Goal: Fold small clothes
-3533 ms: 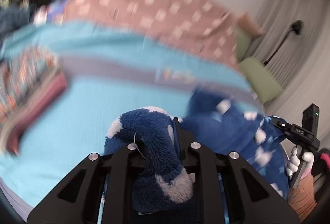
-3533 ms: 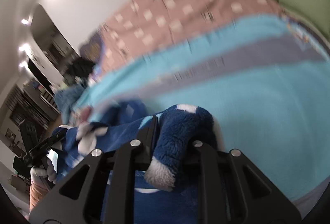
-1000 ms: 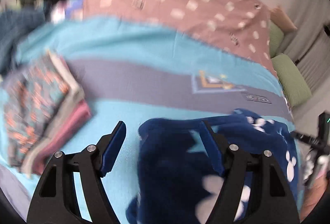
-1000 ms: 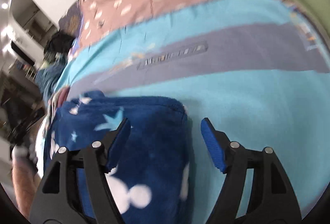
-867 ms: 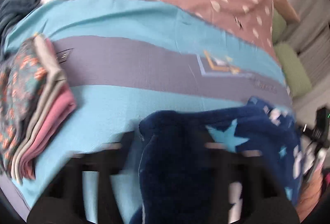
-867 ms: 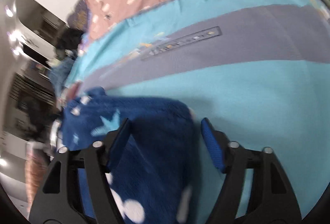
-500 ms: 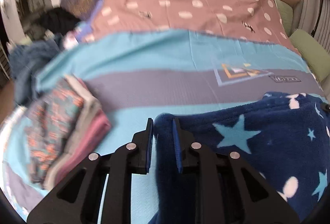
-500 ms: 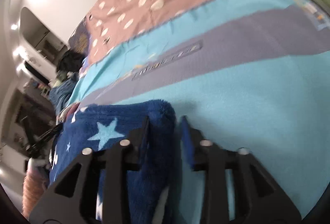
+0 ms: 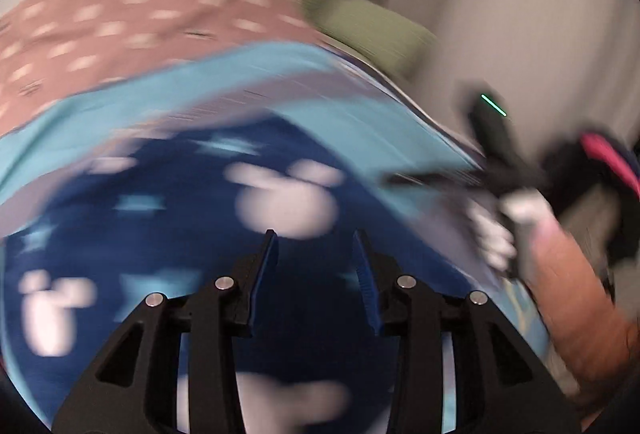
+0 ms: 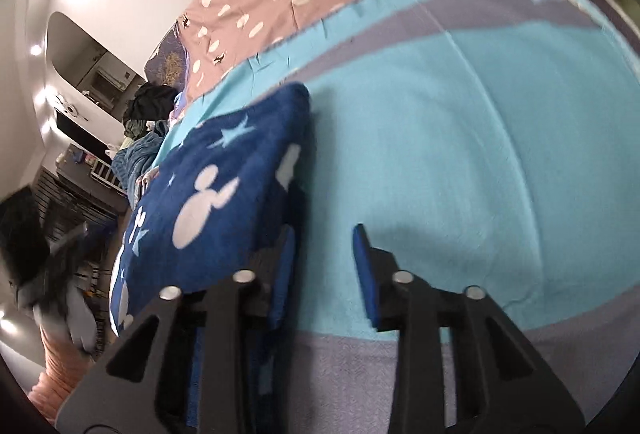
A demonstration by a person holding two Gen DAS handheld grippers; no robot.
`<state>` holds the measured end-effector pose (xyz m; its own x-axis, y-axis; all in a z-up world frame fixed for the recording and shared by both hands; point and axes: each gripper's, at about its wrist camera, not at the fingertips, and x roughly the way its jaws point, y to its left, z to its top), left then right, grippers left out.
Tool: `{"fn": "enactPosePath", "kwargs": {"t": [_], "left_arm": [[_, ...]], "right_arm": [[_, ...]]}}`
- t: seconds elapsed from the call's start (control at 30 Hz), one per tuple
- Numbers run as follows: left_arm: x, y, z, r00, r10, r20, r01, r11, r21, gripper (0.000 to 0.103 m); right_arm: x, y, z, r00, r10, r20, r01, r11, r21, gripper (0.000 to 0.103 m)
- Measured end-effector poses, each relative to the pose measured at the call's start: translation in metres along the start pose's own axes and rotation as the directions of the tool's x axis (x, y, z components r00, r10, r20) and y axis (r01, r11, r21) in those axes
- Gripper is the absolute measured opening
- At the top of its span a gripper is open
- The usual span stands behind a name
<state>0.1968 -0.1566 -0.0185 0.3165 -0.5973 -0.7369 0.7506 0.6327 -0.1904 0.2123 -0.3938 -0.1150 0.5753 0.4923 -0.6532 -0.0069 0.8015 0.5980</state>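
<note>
Both tongs stand partly apart with nothing pinched between them. Seen from the left wrist, the left tongs (image 9: 315, 234) hang over the dark blue fleece garment (image 9: 160, 194), their jaws opening, blue pads clear of the cloth; the picture is blurred, so whether the tips brush the pile cannot be told. White mouse-head shapes and pale stars mark the fleece, which lies spread on the turquoise and grey bed cover (image 9: 340, 106). Behind that cover lies a pink spotted sheet (image 9: 120, 6), and a green cushion (image 9: 368, 22) sits at the far right corner of the bed. Further right in the same view, a gloved hand (image 9: 504, 222) grips a black handle, smeared by blur. From the right wrist, the folded fleece (image 10: 224, 186) lies at the left on the cover (image 10: 480, 122), a neat corner pointing away from the camera. The right tongs (image 10: 323, 230) sit just beside its right edge, jaws closing over bare cover: the left finger (image 10: 285, 274) is against or just over the fleece edge, the other over the turquoise cloth.
</note>
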Motion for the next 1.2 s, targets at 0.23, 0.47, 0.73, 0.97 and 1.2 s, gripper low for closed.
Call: {"fn": "enactPosePath", "kwargs": {"t": [0.23,0.47,0.73,0.97,1.2], "left_arm": [[0.069,-0.074,-0.043,0.997,0.011,-0.081,0.005,0.981,0.192,0.063],[0.051,-0.084,-0.056,0.999,0.029,-0.035,-0.023,0.989,0.146,0.064],[0.057,-0.122,-0.066,0.992,0.121,-0.027,-0.109,0.957,0.27,0.08],[0.074,-0.139,-0.076,0.962,0.272,0.002,-0.252,0.889,0.384,0.08],[0.078,-0.134,-0.069,0.961,0.276,0.008,-0.256,0.881,0.399,0.053]], "right_arm": [[0.025,0.019,-0.002,0.993,0.05,-0.11,-0.07,0.979,-0.189,0.028],[0.028,0.033,0.013,0.986,0.091,-0.141,-0.124,0.96,-0.252,0.046],[0.013,0.033,-0.001,0.974,0.188,-0.128,-0.215,0.945,-0.245,0.046],[0.02,0.015,-0.002,0.987,0.088,-0.138,-0.114,0.974,-0.196,0.048],[0.055,0.021,0.024,0.988,0.109,-0.111,-0.123,0.983,-0.133,0.011]]}}
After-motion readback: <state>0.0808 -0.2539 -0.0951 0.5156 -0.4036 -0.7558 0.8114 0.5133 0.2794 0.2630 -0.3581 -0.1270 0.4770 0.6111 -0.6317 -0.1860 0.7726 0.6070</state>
